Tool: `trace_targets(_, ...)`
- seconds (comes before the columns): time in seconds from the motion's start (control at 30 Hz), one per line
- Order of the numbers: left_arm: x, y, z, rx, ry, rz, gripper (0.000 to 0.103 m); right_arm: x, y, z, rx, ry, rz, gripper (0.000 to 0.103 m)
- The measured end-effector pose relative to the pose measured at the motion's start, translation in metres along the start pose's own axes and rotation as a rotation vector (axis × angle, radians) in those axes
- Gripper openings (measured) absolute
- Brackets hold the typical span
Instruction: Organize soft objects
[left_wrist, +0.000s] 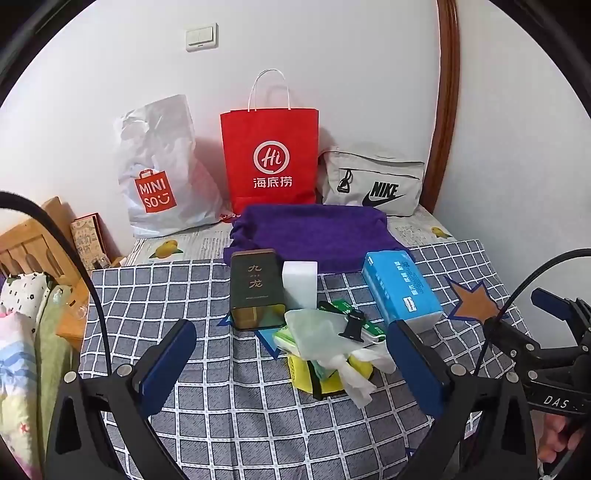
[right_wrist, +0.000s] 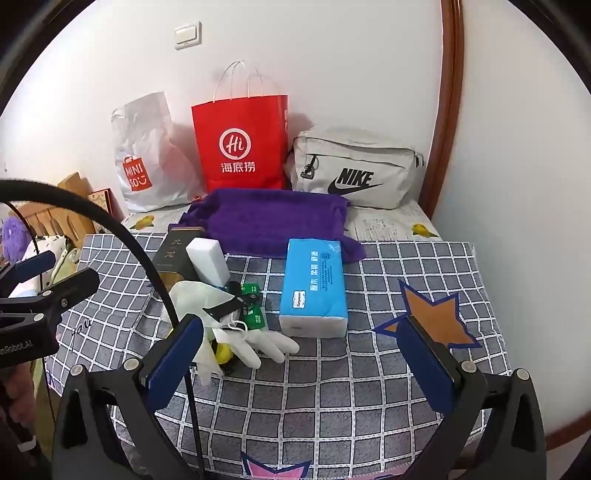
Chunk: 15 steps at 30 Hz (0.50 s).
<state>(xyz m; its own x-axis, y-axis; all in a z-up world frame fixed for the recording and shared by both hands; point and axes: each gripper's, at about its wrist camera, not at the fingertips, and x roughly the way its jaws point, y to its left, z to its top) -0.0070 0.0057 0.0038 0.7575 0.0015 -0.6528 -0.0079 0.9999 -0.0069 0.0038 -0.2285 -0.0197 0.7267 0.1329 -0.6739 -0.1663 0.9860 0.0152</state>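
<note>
Checked cloth (left_wrist: 221, 406) spreads under both grippers. Purple towel (left_wrist: 314, 236) lies well ahead of the jaws, in front of a red bag (left_wrist: 269, 155), white plastic bag (left_wrist: 159, 166) and grey pouch (left_wrist: 373, 181) along the wall. Blue tissue pack (right_wrist: 314, 288) sits ahead between the right gripper (right_wrist: 306, 354) jaws, apart from them. Dark tin (left_wrist: 256, 291) and white sponge block (left_wrist: 300, 282) stand ahead of the left gripper (left_wrist: 291, 354). Pile with plastic gloves (left_wrist: 332, 347) lies between the left jaws, untouched. Both grippers spread wide, holding nothing.
</note>
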Motion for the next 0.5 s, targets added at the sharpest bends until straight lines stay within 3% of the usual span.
trace_targets(0.5, -0.0023, 0.0018, -0.0038, 0.015, -0.002, 0.000, 0.103, -0.0045, -0.0039, 0.0030, 0.001, -0.009, 0.008, 0.103)
